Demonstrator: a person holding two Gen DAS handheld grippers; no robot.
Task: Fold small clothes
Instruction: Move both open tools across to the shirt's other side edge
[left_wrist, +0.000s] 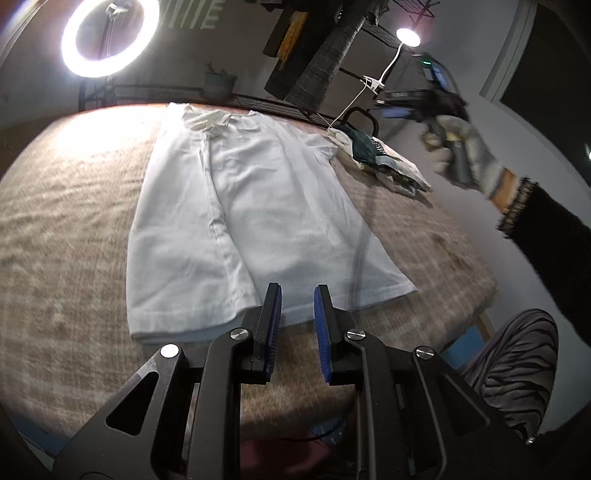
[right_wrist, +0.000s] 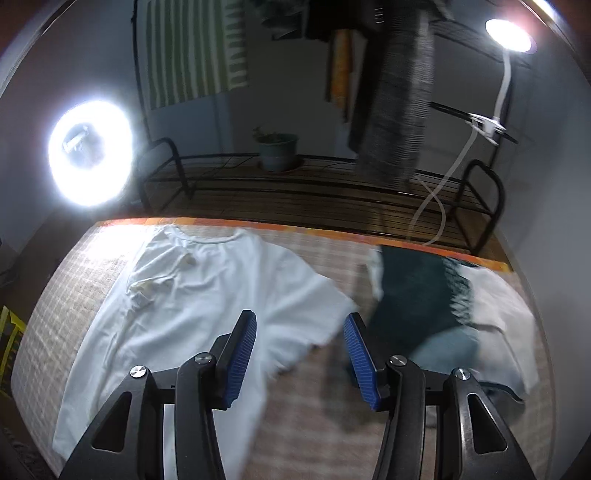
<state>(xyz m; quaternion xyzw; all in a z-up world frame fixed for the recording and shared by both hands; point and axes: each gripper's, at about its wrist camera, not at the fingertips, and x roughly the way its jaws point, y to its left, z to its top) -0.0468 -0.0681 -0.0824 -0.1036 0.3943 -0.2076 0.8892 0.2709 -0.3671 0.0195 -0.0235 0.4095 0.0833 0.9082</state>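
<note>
Lying flat on the checked beige table cover (left_wrist: 74, 221), the white T-shirt (left_wrist: 236, 221) is showing one side already folded inward; the left gripper (left_wrist: 297, 325) is hovering over its hem, fingers parted and empty, while the right gripper (right_wrist: 299, 354), spread wide, is hanging above the loose sleeve (right_wrist: 314, 306), beside a dark green garment (right_wrist: 417, 295)

Black tongs (left_wrist: 297, 295), blue ribbed pads (right_wrist: 242, 356), silver screws; grey knit glove (left_wrist: 463, 153), black sleeve (left_wrist: 546, 236).

White shirt (right_wrist: 207, 295) beneath parted hand-held gripper (right_wrist: 299, 328)
</note>
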